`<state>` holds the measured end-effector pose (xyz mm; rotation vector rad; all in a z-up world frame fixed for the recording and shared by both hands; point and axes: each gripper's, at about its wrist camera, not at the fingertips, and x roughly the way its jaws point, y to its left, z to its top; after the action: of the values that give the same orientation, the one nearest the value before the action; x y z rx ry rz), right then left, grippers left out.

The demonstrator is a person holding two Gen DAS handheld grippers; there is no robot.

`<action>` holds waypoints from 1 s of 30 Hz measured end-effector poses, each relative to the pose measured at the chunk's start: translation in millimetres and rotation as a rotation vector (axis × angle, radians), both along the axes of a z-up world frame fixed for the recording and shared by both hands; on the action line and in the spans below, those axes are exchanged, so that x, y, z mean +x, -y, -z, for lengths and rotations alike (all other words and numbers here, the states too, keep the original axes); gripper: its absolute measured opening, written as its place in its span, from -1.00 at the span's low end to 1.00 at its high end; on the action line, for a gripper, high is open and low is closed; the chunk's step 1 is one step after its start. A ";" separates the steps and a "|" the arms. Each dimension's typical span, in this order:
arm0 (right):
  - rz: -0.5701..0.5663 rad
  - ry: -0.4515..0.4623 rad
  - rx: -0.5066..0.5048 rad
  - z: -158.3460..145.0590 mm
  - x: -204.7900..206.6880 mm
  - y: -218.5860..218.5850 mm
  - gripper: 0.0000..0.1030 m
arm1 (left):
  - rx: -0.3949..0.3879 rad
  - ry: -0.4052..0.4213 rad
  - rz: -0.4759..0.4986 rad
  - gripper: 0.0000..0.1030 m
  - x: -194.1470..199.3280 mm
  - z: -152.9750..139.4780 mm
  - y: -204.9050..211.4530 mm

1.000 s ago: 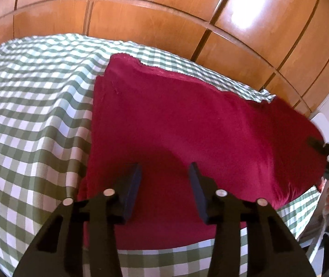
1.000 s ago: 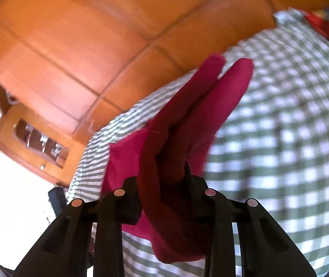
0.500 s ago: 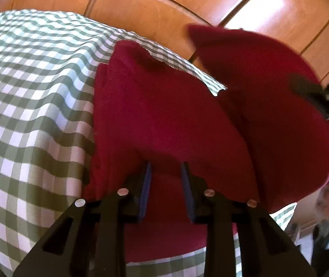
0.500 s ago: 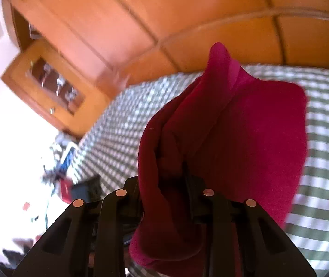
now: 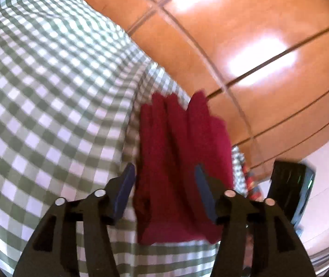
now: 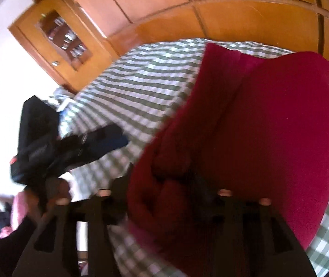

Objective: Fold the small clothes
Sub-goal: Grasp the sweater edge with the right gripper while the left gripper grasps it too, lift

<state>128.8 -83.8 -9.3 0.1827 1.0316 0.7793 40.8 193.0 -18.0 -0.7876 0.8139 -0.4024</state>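
Observation:
A dark red garment (image 5: 183, 161) lies folded over itself on the green-and-white checked cloth (image 5: 49, 92). In the left wrist view it runs between the fingers of my left gripper (image 5: 164, 189), whose jaws stand wide open around it. In the right wrist view the garment (image 6: 268, 127) fills the right half, doubled over. My right gripper (image 6: 164, 191) is shut on a bunched edge of it, and the fabric hides the fingertips. The left gripper (image 6: 72, 147) shows as a dark blurred shape at the left of the right wrist view.
Orange-brown wooden wardrobe doors (image 5: 245, 46) rise behind the checked surface. A small wooden cabinet with a glass front (image 6: 58, 37) stands at the left. The checked cloth's far edge (image 5: 155, 69) drops off near the garment.
The right gripper carried the garment's edge across and over, doubling it. The left gripper's jaws, narrow half a second ago, have opened wide and the gripper has swung to the garment's side.

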 end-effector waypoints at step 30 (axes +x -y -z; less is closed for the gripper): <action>0.164 0.097 -0.208 24.9 -65.8 52.4 0.30 | 0.249 -0.130 0.105 -0.63 52.2 8.4 42.3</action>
<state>62.9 -136.2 -34.2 0.0490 0.9849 0.5238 92.9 150.7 -26.4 -0.5446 1.0085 -0.3379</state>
